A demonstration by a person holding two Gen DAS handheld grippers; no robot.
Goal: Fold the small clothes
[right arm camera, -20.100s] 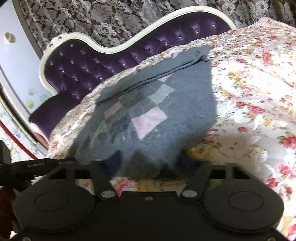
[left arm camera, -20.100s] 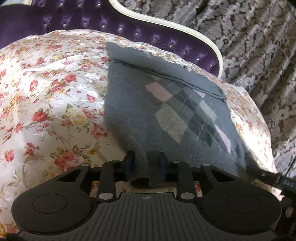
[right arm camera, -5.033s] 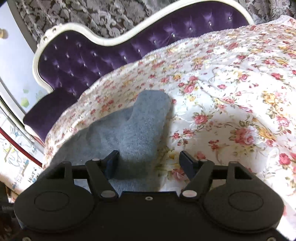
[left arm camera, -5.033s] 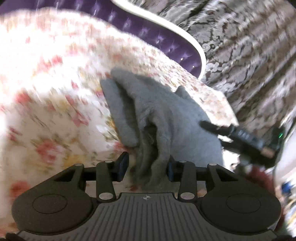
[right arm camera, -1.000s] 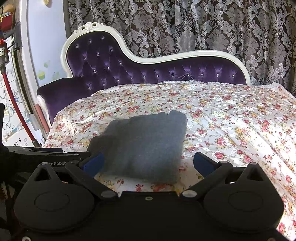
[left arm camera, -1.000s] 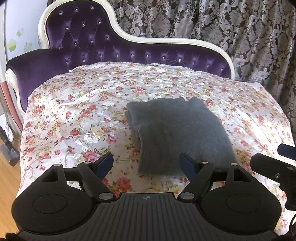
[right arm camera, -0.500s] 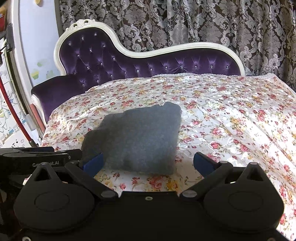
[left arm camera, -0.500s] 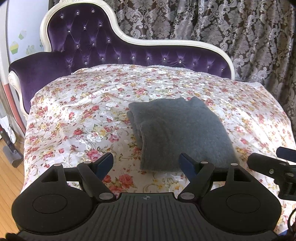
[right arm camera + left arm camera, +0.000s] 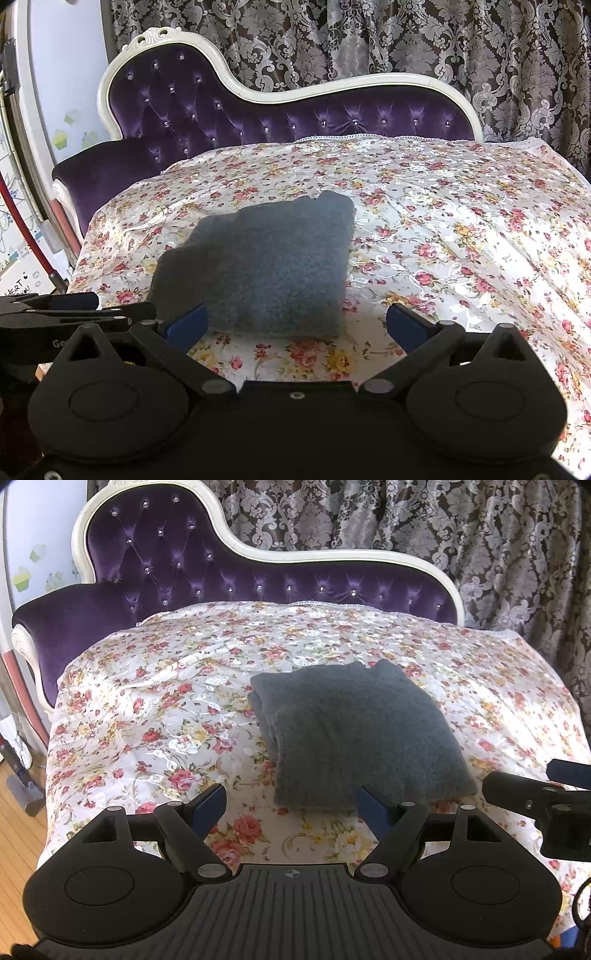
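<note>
A grey knitted garment (image 9: 354, 734) lies folded into a thick rectangle on the floral bed cover (image 9: 155, 709). It also shows in the right wrist view (image 9: 266, 266). My left gripper (image 9: 291, 805) is open and empty, held back from the garment's near edge. My right gripper (image 9: 295, 325) is open and empty, also just short of the near edge. The right gripper's body shows at the right of the left wrist view (image 9: 535, 801), and the left gripper's body shows at the left of the right wrist view (image 9: 74, 314).
A purple tufted backrest with a white frame (image 9: 258, 579) runs behind the floral cover. Patterned curtains (image 9: 406, 40) hang behind it. A wooden floor (image 9: 18, 834) shows at the far left, past the cover's edge.
Both grippers have drawn back a little from the folded garment, which lies still. Earlier, both grippers were shut on the garment while it was being folded.
</note>
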